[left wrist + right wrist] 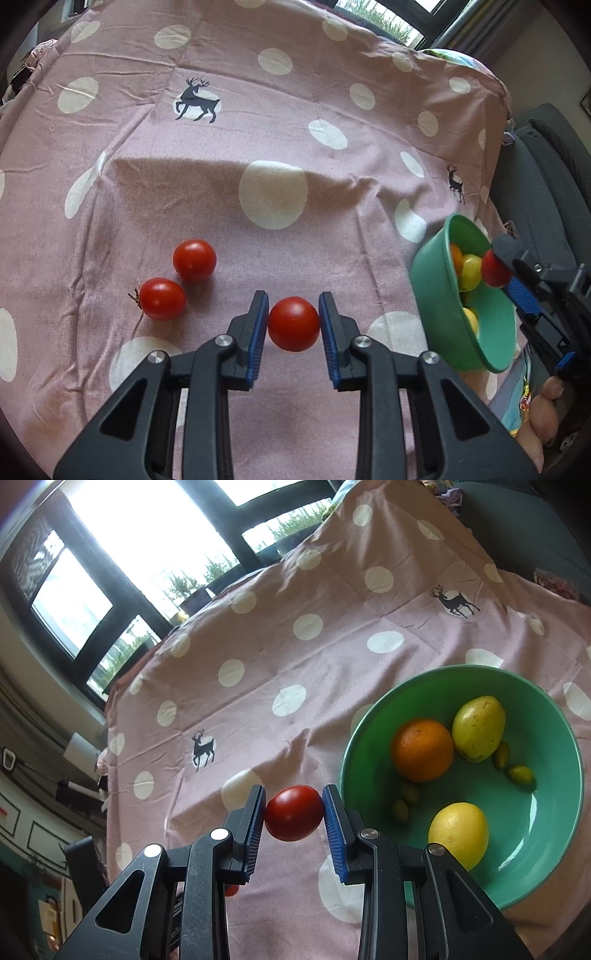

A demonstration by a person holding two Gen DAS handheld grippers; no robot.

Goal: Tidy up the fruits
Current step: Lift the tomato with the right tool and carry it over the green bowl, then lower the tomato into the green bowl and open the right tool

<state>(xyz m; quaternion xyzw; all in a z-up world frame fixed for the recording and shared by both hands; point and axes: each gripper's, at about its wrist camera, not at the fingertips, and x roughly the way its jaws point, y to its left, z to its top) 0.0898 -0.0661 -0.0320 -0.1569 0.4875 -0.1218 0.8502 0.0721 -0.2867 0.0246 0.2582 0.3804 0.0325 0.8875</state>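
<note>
My left gripper point(293, 321) is shut on a red tomato point(293, 325), close over the pink dotted cloth point(258, 129). Two more red tomatoes point(194, 259) point(162, 298) lie on the cloth to its left. My right gripper point(294, 810) is shut on another red tomato point(294, 812), held just left of the green bowl point(546, 812). The bowl holds an orange point(422, 749), a yellow-green pear point(479, 728), a lemon point(458, 832) and several small green olives point(521, 774). In the left wrist view the bowl point(443, 295) and the right gripper point(496, 273) with its tomato show at the right.
The cloth point(295, 657) covers a table. A grey chair point(543, 184) stands past the table's right edge. Windows point(147, 535) are behind the table's far side.
</note>
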